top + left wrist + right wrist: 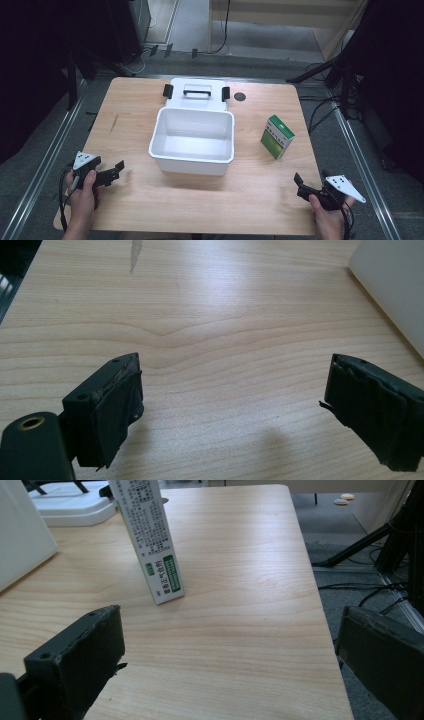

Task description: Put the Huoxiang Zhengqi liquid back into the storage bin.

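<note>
I am holding both tongs apart, empty; the upright green box (277,136) is standing ahead-left of my right tongs (301,185), nearer than my left tongs (118,170).

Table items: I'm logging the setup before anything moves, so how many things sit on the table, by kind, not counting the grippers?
White open bin: 1
White lid with black handle and clips: 1
Green and white carton, upright: 1
Small dark round disc by the lid: 1
Total: 4
</note>
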A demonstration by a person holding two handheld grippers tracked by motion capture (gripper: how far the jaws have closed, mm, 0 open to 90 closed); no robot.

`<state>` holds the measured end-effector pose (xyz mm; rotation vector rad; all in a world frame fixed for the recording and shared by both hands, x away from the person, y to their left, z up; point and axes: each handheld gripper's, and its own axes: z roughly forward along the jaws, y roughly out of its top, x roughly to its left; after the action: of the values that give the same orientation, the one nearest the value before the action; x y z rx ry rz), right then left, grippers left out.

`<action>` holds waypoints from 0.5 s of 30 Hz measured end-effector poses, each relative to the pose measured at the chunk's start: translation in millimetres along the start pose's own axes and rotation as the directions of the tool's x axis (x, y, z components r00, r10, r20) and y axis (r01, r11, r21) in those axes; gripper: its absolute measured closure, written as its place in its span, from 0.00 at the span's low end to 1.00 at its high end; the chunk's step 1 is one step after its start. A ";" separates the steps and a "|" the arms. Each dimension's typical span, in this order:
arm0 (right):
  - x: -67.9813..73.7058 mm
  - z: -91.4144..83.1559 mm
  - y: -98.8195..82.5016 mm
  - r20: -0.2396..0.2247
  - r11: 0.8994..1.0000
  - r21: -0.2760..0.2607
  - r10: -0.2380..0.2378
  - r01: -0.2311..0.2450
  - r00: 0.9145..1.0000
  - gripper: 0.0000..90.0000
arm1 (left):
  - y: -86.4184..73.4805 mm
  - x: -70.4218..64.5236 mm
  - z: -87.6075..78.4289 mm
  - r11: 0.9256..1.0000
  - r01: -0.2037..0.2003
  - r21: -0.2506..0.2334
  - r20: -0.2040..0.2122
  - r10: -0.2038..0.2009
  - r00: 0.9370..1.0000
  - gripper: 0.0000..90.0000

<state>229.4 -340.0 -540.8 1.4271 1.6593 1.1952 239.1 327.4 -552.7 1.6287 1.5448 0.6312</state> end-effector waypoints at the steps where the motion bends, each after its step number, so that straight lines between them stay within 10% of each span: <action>1: 0.8 0.0 0.1 -0.005 1.000 0.003 -0.001 0.001 1.000 0.00 | 0.0 0.0 0.0 1.000 0.000 0.000 0.000 0.000 1.000 0.10; 15: 9.7 0.2 17.1 -0.056 0.996 0.051 -0.066 0.069 0.996 0.05 | -0.2 0.4 -0.4 1.000 0.001 0.001 -0.001 -0.001 1.000 0.10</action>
<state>234.4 -330.6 -524.3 1.3703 1.7747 1.1696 238.7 327.8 -552.7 1.6285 1.5465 0.6309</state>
